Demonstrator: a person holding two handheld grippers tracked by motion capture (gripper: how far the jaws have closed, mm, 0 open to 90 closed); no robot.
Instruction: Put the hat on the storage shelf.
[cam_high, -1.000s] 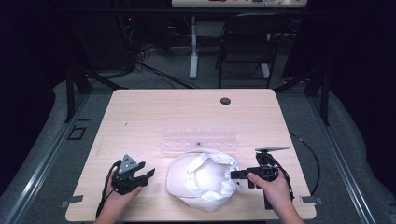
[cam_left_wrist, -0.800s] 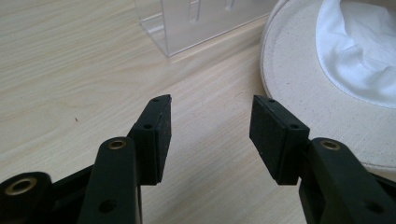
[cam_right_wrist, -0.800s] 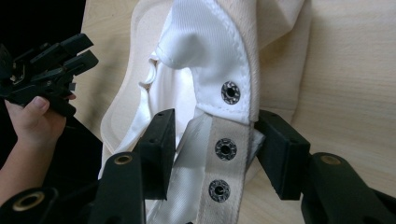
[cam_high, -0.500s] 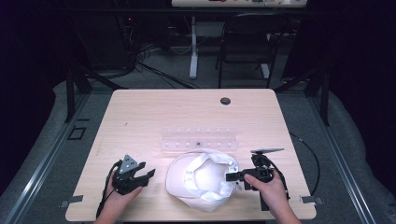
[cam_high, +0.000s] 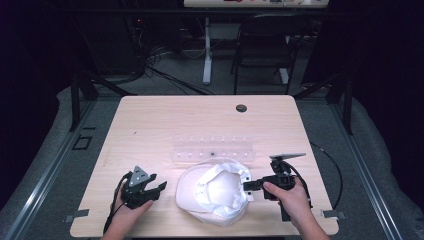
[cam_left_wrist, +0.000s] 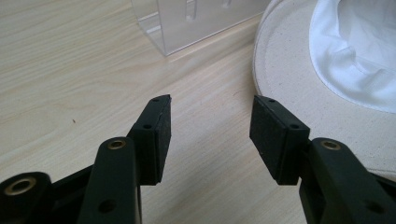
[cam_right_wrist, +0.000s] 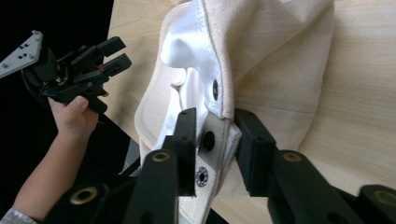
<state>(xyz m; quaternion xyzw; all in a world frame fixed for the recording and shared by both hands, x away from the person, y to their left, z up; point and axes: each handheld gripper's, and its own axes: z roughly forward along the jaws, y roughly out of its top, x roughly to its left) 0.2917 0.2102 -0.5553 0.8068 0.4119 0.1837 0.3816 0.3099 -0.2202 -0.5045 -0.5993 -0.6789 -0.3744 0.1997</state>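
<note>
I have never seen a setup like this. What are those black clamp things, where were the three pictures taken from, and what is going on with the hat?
No robot here: a person sits at a wooden table holding a hand-operated clamp in each hand. One picture comes from a camera overhead; the others from small cameras riding on each clamp, looking along its black jaws. On the table lie a cream hat turned inside up, showing its white lining, and a clear plastic box behind it. The right gripper has just been closing; its jaws sit on either side of the hat's edge, which is lifted. The left gripper waits open beside the brim, holding nothing.
</note>
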